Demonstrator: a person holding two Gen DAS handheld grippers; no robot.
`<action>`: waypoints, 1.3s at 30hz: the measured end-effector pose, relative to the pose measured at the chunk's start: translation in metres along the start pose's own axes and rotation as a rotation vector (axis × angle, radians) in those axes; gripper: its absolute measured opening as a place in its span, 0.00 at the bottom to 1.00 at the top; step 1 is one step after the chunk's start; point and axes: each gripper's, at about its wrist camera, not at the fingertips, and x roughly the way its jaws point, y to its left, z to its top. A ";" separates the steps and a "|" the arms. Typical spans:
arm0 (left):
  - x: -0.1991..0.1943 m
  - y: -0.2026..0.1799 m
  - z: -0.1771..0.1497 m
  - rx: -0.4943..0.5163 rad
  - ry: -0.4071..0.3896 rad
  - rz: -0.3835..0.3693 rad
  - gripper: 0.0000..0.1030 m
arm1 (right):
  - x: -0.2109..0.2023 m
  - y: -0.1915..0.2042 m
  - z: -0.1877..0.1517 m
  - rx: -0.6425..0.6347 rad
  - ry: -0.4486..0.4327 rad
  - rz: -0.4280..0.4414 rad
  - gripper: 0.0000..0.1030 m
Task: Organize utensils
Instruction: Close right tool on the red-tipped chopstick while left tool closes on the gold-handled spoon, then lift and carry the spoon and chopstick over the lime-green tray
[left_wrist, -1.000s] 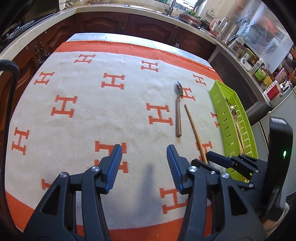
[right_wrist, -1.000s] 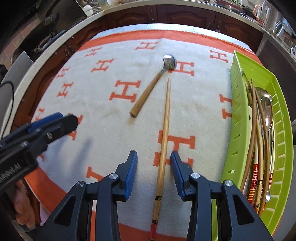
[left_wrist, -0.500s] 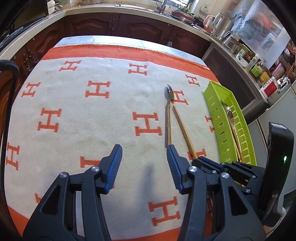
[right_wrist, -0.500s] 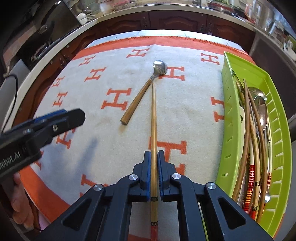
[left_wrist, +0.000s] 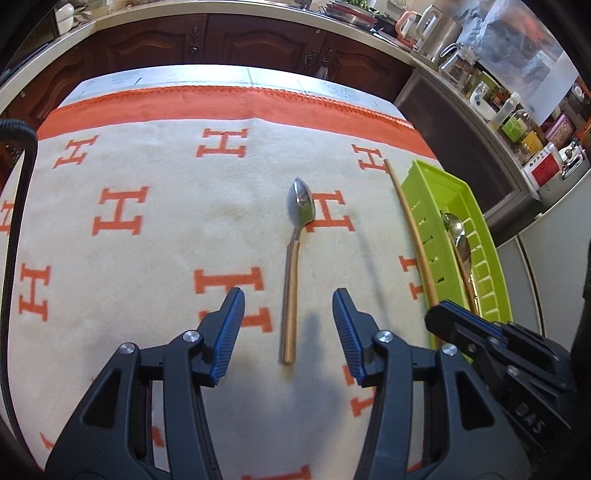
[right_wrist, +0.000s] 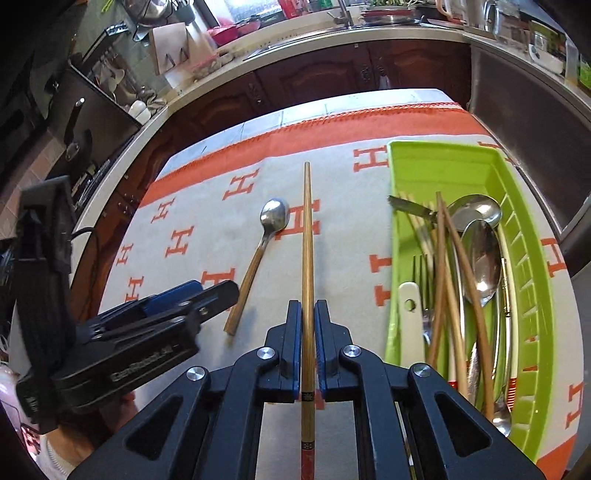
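Wooden chopstick is clamped between the closed pads of the right claw, raised above the orange-and-cream cloth beside the green tray of utensils, while the left claw stands open, empty, over the handle of the wooden-handled spoon lying on the bench.

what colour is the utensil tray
Lime green tray, clearest in the right wrist view.

Bright daylight from the far side, with soft shadows falling on the cloth below the left gripper. Heavy fisheye bending and dark corners; sharp centre, slightly smeared edges
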 end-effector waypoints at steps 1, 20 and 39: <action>0.005 -0.004 0.002 0.009 0.001 0.011 0.38 | -0.001 -0.004 0.001 0.006 -0.001 0.005 0.06; 0.041 -0.029 0.022 0.072 -0.006 0.143 0.04 | -0.015 -0.044 -0.010 0.085 -0.040 0.070 0.06; -0.067 -0.077 -0.013 0.073 -0.101 -0.083 0.04 | -0.078 -0.075 -0.028 0.133 -0.132 0.141 0.06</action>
